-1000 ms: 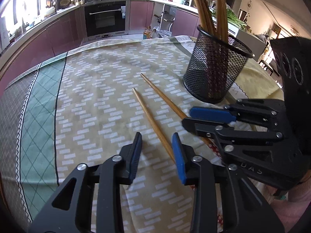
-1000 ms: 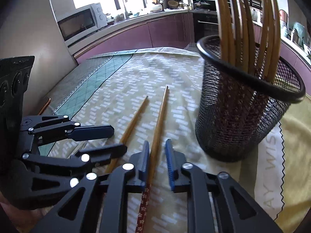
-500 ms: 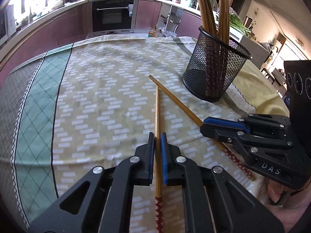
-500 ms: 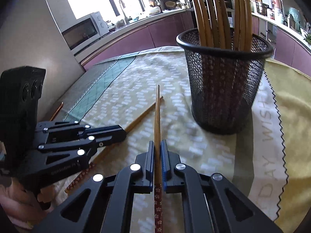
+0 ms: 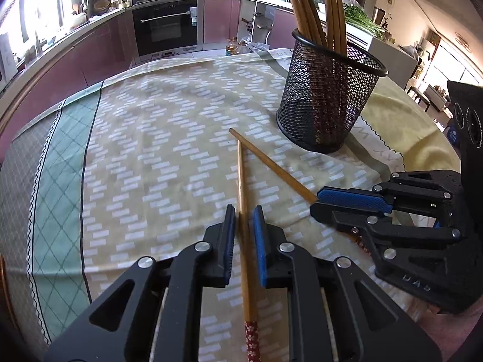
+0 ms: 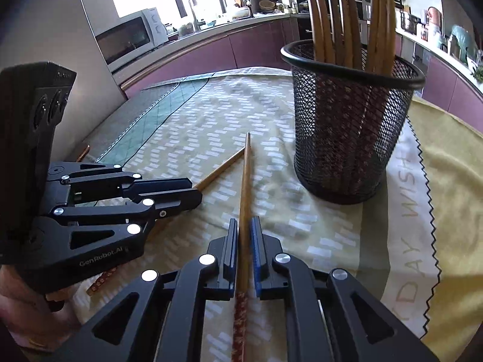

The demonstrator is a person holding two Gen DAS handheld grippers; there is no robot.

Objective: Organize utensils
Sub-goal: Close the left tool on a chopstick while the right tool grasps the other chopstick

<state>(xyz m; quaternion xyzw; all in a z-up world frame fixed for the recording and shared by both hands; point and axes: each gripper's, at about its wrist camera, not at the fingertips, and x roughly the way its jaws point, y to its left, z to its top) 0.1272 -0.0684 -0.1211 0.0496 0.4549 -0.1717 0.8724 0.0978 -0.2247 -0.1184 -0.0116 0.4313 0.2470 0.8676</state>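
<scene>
- One chopstick [image 5: 242, 199] lies on the tablecloth [image 5: 157, 163] between the fingers of the left gripper [image 5: 244, 214], running straight ahead from it.
- A second chopstick [image 6: 245, 187] lies between the fingers of the right gripper [image 6: 244, 226], also pointing forward.
- The far tips of the two chopsticks meet ahead of both grippers.
- The mesh holder [image 5: 327, 99] stands on the tablecloth ahead and to the right of both grippers, beyond the chopstick tips.
- More chopsticks [image 6: 347, 21] stand upright in the holder.
- The left gripper sits just left of the right gripper.
</scene>
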